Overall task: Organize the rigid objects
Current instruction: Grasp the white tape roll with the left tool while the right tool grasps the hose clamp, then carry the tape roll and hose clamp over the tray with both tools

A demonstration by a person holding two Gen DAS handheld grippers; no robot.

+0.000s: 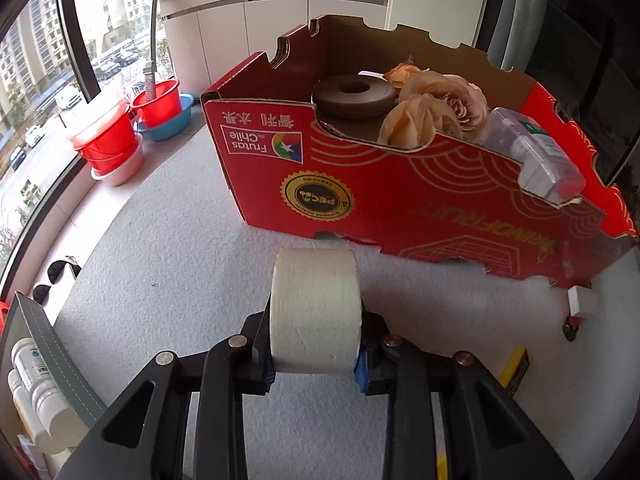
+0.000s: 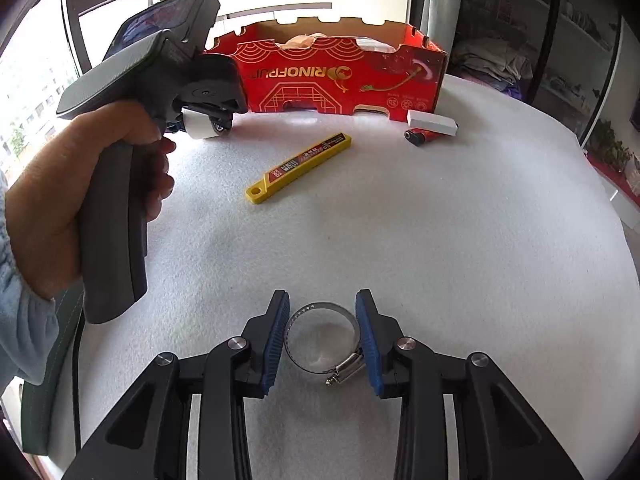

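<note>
My left gripper [image 1: 316, 336] is shut on a white tape roll [image 1: 316, 308], held just above the white table in front of the red cardboard box [image 1: 400, 196]. The box holds a brown ring [image 1: 354, 96], peach fabric flowers [image 1: 432, 108] and a clear bottle [image 1: 532, 148]. In the right wrist view the left gripper [image 2: 208, 124] shows with the roll [image 2: 198, 124] near the box [image 2: 340, 72]. My right gripper [image 2: 322, 338] is open around a metal hose clamp [image 2: 320, 340] lying on the table; its blue pads sit on either side of the ring.
A yellow blade case [image 2: 300, 168], a white block [image 2: 432, 122] and a small red-black lighter [image 2: 418, 136] lie in front of the box. Red and blue basins [image 1: 120, 136] stand on the windowsill. White bottles [image 1: 36, 392] sit at the far left.
</note>
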